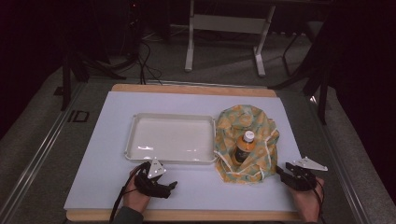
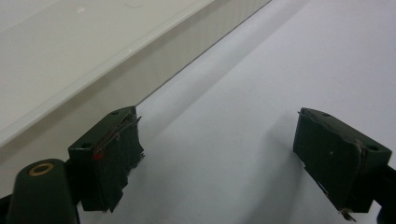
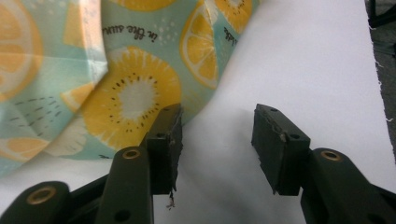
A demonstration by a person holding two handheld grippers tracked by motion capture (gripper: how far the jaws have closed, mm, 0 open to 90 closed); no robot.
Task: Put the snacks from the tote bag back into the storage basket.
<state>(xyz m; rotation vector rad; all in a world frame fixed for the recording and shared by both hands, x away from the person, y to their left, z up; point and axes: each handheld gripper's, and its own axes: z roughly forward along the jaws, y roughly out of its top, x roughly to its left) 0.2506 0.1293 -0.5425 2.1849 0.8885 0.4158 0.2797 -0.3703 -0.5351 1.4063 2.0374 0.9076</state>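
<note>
resting low at the bottom of the high view, both tongs look poised at the start of the job: the left tongs (image 1: pixel 172 185) lie bottom centre-left just below the white tray (image 1: pixel 135 122), released with nothing between the jaws, and the right tongs (image 1: pixel 280 171) sit bottom right, jaws parted and bare, just beside the fruit-print cloth bag (image 1: pixel 243 116). the orange bottle (image 1: pixel 243 147) stands inside the bag's open mouth, right of centre, beside the tray on the table (image 1: pixel 102 186). judging by this, the next move calls for pinching the bag's edge to hold it open so the bottle can be lifted out toward the tray.
</note>
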